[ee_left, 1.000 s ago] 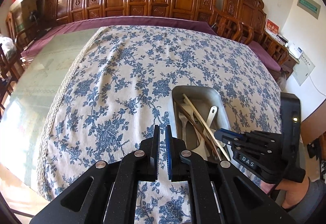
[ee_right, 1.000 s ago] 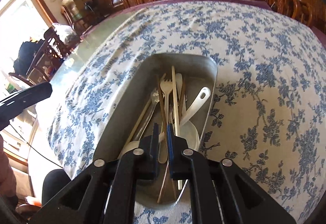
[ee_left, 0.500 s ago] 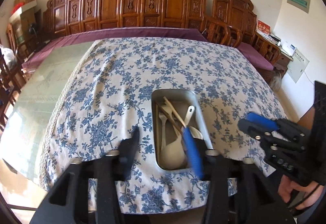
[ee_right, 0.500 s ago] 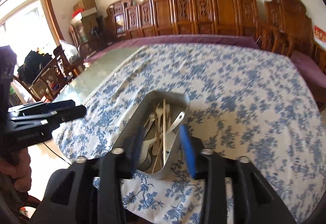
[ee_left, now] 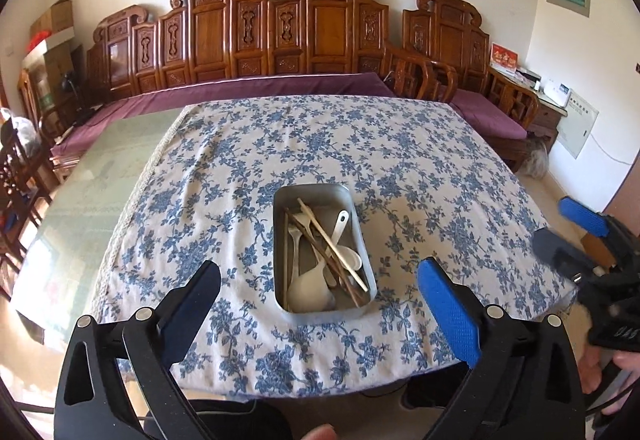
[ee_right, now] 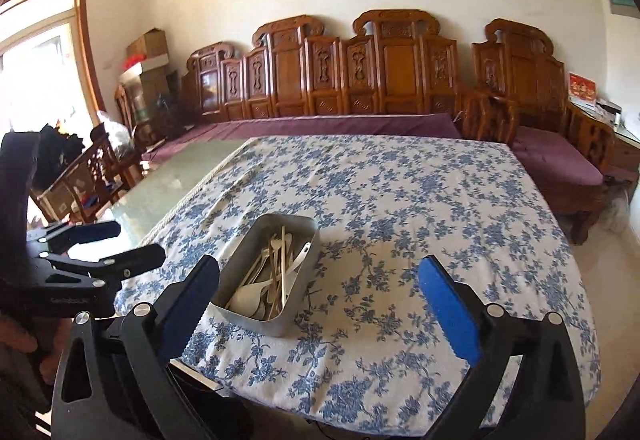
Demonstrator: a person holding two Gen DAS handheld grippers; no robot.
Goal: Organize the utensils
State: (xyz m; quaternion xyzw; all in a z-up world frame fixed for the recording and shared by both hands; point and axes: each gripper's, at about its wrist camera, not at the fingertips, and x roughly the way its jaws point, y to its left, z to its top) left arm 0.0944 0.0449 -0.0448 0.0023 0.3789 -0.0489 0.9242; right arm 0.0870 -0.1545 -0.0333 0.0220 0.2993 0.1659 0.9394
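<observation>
A metal tray point(ee_left: 280, 240) sits on the blue-flowered tablecloth near the table's front edge; it also shows in the right wrist view point(ee_right: 304, 272). It holds white spoons point(ee_left: 310, 290), a fork and wooden chopsticks point(ee_left: 332, 244), all lying crossed. My left gripper point(ee_left: 320, 300) is wide open and empty, held back from the table in front of the tray. My right gripper point(ee_right: 320, 296) is also wide open and empty, off the table's front right; it shows in the left wrist view point(ee_left: 568, 232).
The flowered cloth point(ee_left: 320, 144) covers most of the table; bare glass top point(ee_left: 88, 176) lies to the left. Carved wooden benches point(ee_left: 280, 36) with purple cushions line the far wall. Chairs point(ee_right: 88, 176) stand at the left.
Both grippers have opened from shut to wide open and pulled back and up, away from the tray. The utensils stay in the tray.
</observation>
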